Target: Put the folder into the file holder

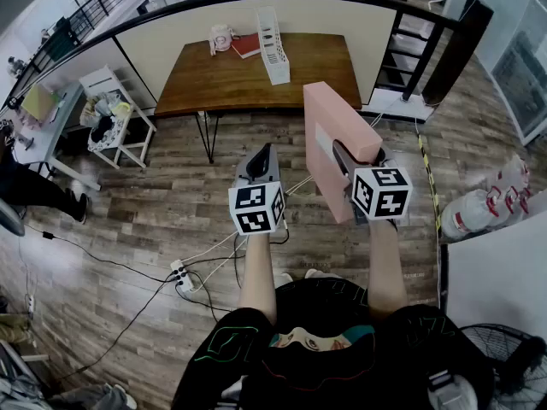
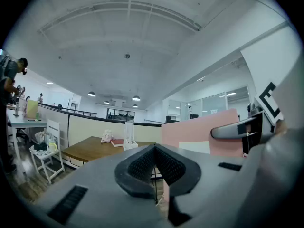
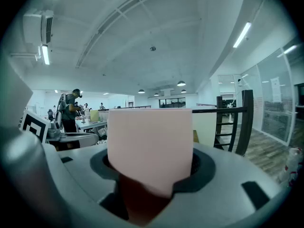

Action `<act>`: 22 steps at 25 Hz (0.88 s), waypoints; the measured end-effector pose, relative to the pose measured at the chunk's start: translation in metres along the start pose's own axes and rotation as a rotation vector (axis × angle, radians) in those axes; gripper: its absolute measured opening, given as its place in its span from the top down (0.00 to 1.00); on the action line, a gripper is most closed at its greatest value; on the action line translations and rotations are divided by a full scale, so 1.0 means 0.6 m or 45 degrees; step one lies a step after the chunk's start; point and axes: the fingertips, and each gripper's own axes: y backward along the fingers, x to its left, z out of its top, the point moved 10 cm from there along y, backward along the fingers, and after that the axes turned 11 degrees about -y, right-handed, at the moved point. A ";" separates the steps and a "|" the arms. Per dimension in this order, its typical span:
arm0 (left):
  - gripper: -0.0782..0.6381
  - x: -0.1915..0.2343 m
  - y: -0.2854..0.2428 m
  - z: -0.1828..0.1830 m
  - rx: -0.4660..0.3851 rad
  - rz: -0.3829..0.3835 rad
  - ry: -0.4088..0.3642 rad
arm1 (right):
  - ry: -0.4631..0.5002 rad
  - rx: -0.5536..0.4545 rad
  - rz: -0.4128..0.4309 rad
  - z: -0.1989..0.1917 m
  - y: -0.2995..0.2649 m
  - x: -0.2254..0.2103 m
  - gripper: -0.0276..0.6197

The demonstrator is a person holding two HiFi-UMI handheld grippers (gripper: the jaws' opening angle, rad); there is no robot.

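Grey left gripper (image 1: 266, 149) and right gripper (image 1: 346, 156); a black-and-white marker cube (image 1: 256, 208) sits behind each one's dark ribbed fingers (image 2: 142, 165). The person's black top (image 1: 325, 314) bears green and red lines.

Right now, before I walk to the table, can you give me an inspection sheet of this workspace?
Surface: wooden table, mostly bare.
Job's things: pink folder, upright in the right gripper; white file holder stands on the table.
Clutter: red book and small pink thing at the table's far edge, beside the file holder.
Grippers: left gripper shut, nothing in it; right gripper shut on the folder.
Cables: power strip and loose cables on the floor before the table.
Surroundings: white chair with things on it at left; water bottles at right; railing behind the table.
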 end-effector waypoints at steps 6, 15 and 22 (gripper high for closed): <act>0.89 -0.019 -0.006 0.012 -0.016 -0.009 -0.015 | 0.033 -0.031 0.016 0.013 0.008 -0.008 0.52; 0.89 -0.028 -0.004 0.013 -0.023 0.032 -0.018 | -0.027 -0.049 0.022 0.018 0.005 -0.031 0.52; 0.89 -0.019 -0.007 0.010 -0.020 0.082 0.012 | -0.032 -0.038 0.028 0.026 -0.009 -0.044 0.52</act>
